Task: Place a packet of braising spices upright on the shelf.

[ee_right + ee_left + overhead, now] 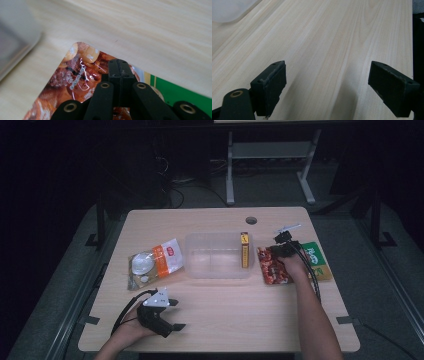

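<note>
Risk: right hand-held gripper (119, 65) has jaws clenched together above red snack packet (75, 82), nothing between them; a grab now would slide off slick foil. Packet lies flat on desk (225, 320) just right of clear plastic bin (219, 255), overlapping green packet (316, 256). Left hand-held gripper (327, 87) released, over bare desk.

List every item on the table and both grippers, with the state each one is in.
clear plastic bin: upright, open-topped, holding the yellow box.
yellow box: inside the bin, against its right wall.
red snack packet: flat on the table, under the right gripper.
green packet: flat, partly under the red one.
orange-and-white bag: lying flat, left of the bin.
left gripper: open, holding nothing.
right gripper: shut, tips over the red packet.
</note>
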The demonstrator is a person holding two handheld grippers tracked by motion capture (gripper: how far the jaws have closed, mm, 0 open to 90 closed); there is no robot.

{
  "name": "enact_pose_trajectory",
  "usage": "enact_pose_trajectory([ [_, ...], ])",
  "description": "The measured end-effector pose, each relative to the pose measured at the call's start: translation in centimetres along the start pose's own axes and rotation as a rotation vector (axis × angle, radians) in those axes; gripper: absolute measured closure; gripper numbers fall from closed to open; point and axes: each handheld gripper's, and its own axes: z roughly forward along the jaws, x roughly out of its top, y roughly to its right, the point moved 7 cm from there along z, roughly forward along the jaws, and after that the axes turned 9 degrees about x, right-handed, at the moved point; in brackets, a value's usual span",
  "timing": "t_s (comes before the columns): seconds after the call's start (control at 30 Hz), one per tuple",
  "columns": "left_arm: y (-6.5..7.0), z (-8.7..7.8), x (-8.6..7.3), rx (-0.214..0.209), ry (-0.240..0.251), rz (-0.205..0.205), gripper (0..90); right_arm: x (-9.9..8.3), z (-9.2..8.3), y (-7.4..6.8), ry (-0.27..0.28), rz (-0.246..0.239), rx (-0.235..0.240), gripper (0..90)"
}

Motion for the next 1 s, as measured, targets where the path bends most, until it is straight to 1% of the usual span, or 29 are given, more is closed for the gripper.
enact_pose_trajectory([
  [0.07, 0.1, 0.1, 0.0, -0.003, -0.005, 0.007, 14.5, -0.4, -0.3, -0.4, -0.003, -0.008, 0.015, 90.0],
  [0.13, 0.2, 0.2, 0.0, -0.007, -0.007, 0.002, 14.5, -1.1, -0.7, -1.2, -0.011, -0.034, 0.029, 90.0],
  [0.17, 0.2, 0.3, 0.0, -0.007, -0.010, 0.010, 14.5, -1.3, -0.9, -1.4, -0.011, -0.039, 0.031, 90.0],
  [0.2, 0.3, 0.3, 0.0, -0.010, -0.017, 0.017, 14.5, -1.6, -1.1, -1.7, -0.013, -0.040, 0.041, 90.0],
  [0.23, 0.4, 0.4, 0.1, -0.010, -0.015, 0.020, 14.5, -1.8, -1.3, -2.0, -0.014, -0.052, 0.048, 90.0],
  [0.3, 0.5, 0.5, 0.1, -0.011, -0.021, 0.024, 14.5, -2.4, -1.7, -2.7, -0.020, -0.055, 0.070, 90.0],
  [0.33, 0.7, 0.5, 0.2, -0.012, -0.015, 0.015, 14.5, -2.7, -1.8, -3.0, -0.020, -0.068, 0.080, 90.0],
  [0.43, 0.8, 0.6, 0.3, -0.013, -0.017, 0.015, 14.5, -3.5, -2.4, -3.8, -0.022, -0.095, 0.091, 90.0],
  [0.47, 0.8, 0.6, 0.2, -0.012, -0.022, 0.018, 14.5, -3.6, -2.7, -3.9, -0.022, -0.115, 0.085, 90.0],
  [0.53, 0.7, 0.6, 0.2, -0.011, -0.025, 0.019, 14.5, -3.6, -3.6, -3.6, -0.008, -0.122, 0.068, 90.0],
  [0.57, 0.7, 0.6, 0.2, -0.010, -0.020, 0.016, 14.5, -3.6, -4.2, -3.2, -0.006, -0.122, 0.058, 90.0],
  [0.6, 0.7, 0.6, 0.3, -0.010, -0.016, 0.013, 14.5, -3.6, -4.7, -2.6, -0.003, -0.120, 0.036, 90.0],
  [0.63, 0.7, 0.6, 0.2, -0.010, -0.017, 0.016, 14.5, -3.7, -5.2, -2.1, -0.001, -0.109, 0.024, 90.0],
  [0.7, 0.6, 0.6, 0.1, -0.011, -0.018, 0.014, 14.5, -4.5, -6.0, -1.1, -0.013, -0.109, 0.007, 90.0],
  [0.73, 0.6, 0.7, 0.1, -0.016, -0.019, 0.005, 14.5, -4.9, -6.1, -0.8, -0.021, -0.110, -0.003, 90.0],
  [0.77, 0.6, 0.7, 0.1, -0.019, -0.017, 0.001, 14.5, -5.4, -6.3, -0.4, -0.027, -0.098, -0.008, 90.0],
  [0.8, 0.6, 0.8, 0.2, -0.022, -0.020, 0.010, 14.5, -5.8, -6.5, -0.1, -0.036, -0.092, -0.015, 90.0],
  [0.9, 0.8, 0.8, 0.3, -0.024, -0.024, 0.024, 14.5, -6.3, -6.8, 0.5, -0.035, -0.076, -0.015, 90.0],
  [1.0, 0.8, 0.9, 0.4, -0.025, -0.022, 0.017, 14.5, -6.5, -6.4, 0.6, -0.053, -0.096, -0.017, 90.0],
])
